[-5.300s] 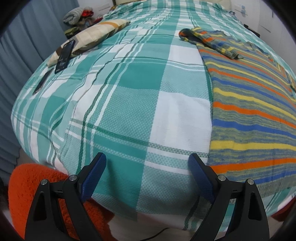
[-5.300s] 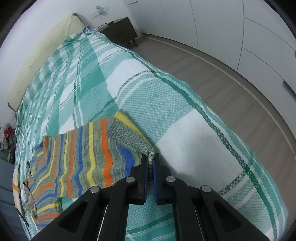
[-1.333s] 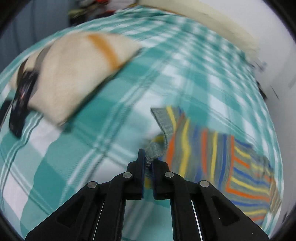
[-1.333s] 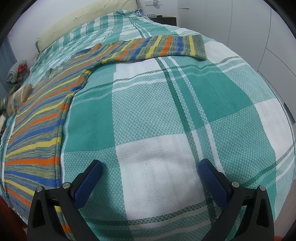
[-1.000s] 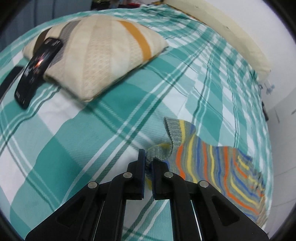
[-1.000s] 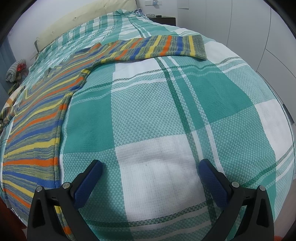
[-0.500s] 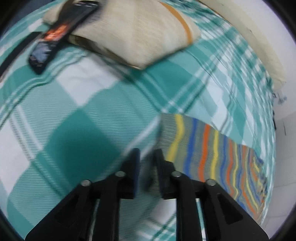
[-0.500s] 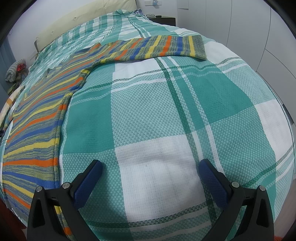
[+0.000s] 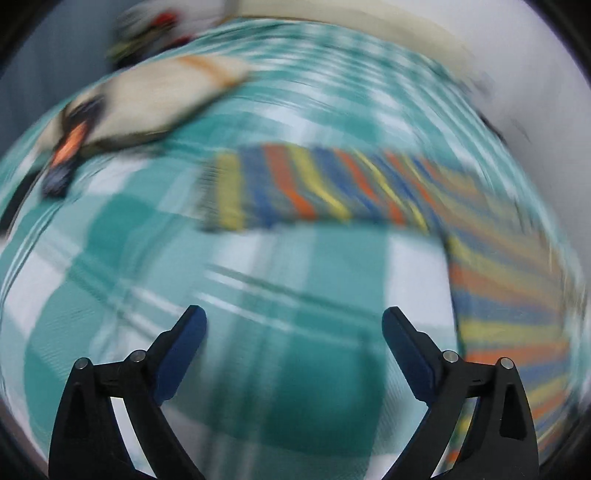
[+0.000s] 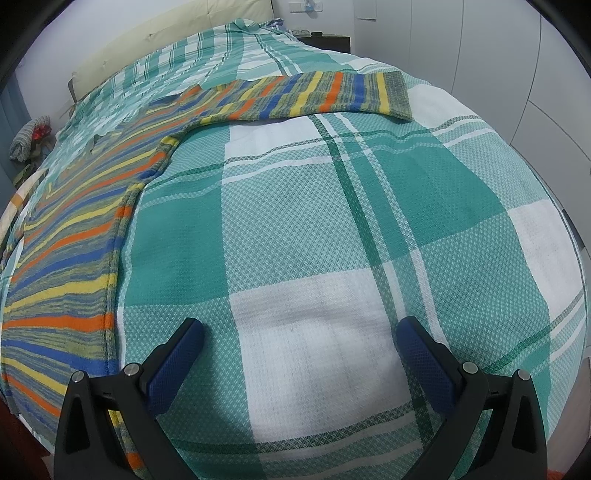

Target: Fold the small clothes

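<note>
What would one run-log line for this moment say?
stage: sweater spread flat on bed, sleeves out | left claw: open, empty, view blurred | right claw: open, empty | folds: none yet

A bed covered with a teal-and-white plaid bedspread carries a cream cushion with an orange stripe and a dark device lying partly on it, while a pale headboard, a dark nightstand and white cabinet doors stand around it.
</note>
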Motion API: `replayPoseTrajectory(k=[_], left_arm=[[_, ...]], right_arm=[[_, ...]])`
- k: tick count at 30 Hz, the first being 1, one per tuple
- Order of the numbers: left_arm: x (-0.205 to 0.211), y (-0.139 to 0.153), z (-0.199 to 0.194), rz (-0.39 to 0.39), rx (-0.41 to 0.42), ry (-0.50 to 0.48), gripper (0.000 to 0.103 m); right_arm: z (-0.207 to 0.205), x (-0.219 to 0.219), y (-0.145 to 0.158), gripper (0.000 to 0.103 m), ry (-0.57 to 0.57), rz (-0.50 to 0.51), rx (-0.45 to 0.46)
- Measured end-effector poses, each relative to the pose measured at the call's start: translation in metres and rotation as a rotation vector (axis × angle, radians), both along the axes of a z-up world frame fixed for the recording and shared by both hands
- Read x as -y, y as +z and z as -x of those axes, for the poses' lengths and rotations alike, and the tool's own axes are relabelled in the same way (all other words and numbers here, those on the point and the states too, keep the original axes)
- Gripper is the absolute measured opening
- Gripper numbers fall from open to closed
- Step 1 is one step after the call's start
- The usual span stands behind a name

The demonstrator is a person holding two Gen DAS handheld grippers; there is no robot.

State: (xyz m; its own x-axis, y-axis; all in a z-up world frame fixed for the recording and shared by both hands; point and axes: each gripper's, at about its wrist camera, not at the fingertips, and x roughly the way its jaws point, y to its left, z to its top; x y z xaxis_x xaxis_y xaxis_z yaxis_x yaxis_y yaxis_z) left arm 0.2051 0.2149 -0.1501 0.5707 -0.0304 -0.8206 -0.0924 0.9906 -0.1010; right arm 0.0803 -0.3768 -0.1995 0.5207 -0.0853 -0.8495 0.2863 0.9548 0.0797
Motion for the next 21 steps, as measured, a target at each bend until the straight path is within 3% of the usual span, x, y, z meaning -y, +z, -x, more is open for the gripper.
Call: replayPoseTrajectory(k=[2,4,8,21], left_arm=[[0.015,-0.02,-0.008,-0.047,-0.008,-0.058,0.103],[0.022,-0.035,-0.014,-0.113,0.017,-0.071,0.103],[0.027,-0.038,-0.015,-0.155,0.071,-0.059,0.103],[0.026,-0.039,-0.012,-0.148,0.082,-0.058,0.103]], right_arm=[[0.0,-0.002,-0.001,0.103,0.0,0.013,0.002],[0.0,-0.003,-0.002,0.103,0.003,0.025,0.002],[0.002,-0.002,-0.003,0.103,0.005,0.021,0.016],[0.005,-0.003,-0.005,0.103,0.006,0.034,0.029]])
